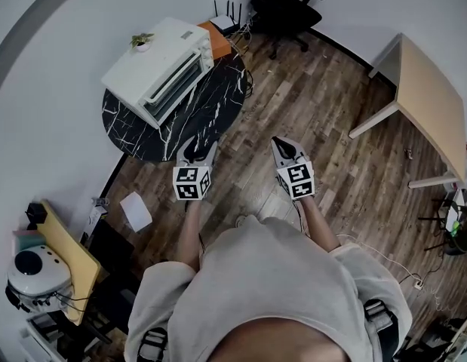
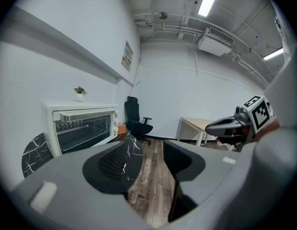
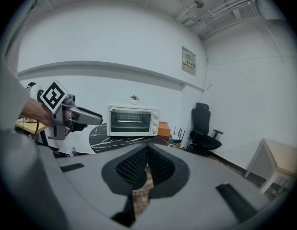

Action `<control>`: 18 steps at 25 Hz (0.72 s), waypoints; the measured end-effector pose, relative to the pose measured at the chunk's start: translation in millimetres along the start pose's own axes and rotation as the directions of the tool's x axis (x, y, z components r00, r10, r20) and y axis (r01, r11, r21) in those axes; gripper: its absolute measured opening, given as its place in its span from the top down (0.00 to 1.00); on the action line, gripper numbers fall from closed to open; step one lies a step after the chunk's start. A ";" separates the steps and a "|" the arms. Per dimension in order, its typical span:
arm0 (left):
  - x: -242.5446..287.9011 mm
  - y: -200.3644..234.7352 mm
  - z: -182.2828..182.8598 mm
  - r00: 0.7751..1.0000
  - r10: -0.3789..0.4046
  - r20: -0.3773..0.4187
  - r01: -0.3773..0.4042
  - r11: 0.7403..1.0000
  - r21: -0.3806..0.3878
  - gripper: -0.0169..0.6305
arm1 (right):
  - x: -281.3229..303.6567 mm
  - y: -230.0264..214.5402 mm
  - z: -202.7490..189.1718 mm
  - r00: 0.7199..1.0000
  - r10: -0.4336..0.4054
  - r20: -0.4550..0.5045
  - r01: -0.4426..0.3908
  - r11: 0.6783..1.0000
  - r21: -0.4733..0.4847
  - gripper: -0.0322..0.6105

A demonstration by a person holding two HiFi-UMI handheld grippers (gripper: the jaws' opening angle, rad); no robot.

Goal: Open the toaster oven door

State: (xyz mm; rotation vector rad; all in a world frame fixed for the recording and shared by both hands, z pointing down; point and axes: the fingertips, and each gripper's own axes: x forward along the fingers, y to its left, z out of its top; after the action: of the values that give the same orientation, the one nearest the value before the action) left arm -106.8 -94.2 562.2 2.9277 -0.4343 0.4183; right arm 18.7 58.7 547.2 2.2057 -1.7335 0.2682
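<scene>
The oven sits at the far left on a round black marble table against the wall, with a small plant on its top. Its door is shut. The glass front faces out across the tabletop, and the handle runs along the door's upper edge. A sheet of paper lies on the floor just off the table's near side.

The left gripper is held at the table's near edge. The oven lies ahead of it and off to its left, well apart, with bare tabletop between them. In the left gripper view the jaws stand apart, and only the floor and a sliver of the table show in the gap.

The right gripper is held level with the left one, over the floor and clear of the table, so it is the farther of the two from the oven. In the right gripper view its jaws meet at the tips and hold nothing. The oven shows beyond them, a little left of centre, with its closed front turned this way. Neither gripper touches the oven.

A black chair stands by the back wall, and a pale wooden desk stands at the far right.
</scene>
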 end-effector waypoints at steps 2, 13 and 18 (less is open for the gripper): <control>5.4 1.0 1.6 1.000 -0.004 -0.003 0.004 1.000 0.003 0.61 | 2.4 -2.9 0.1 1.000 -0.003 -0.002 0.003 1.000 0.008 0.93; 40.0 -0.4 1.9 0.999 -0.030 -0.037 0.031 0.999 0.028 0.61 | 21.8 -25.0 -11.3 1.000 -0.012 -0.011 0.012 0.999 0.035 0.93; 65.1 6.1 7.7 0.999 -0.030 -0.045 0.031 0.999 0.034 0.61 | 41.5 -41.0 -12.9 1.000 -0.005 -0.010 0.006 0.999 0.047 0.93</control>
State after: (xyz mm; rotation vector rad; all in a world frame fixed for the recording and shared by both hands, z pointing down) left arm -46.8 -118.4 574.8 2.9484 -0.3798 0.4901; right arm 69.2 34.3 567.8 2.2382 -1.7327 0.3210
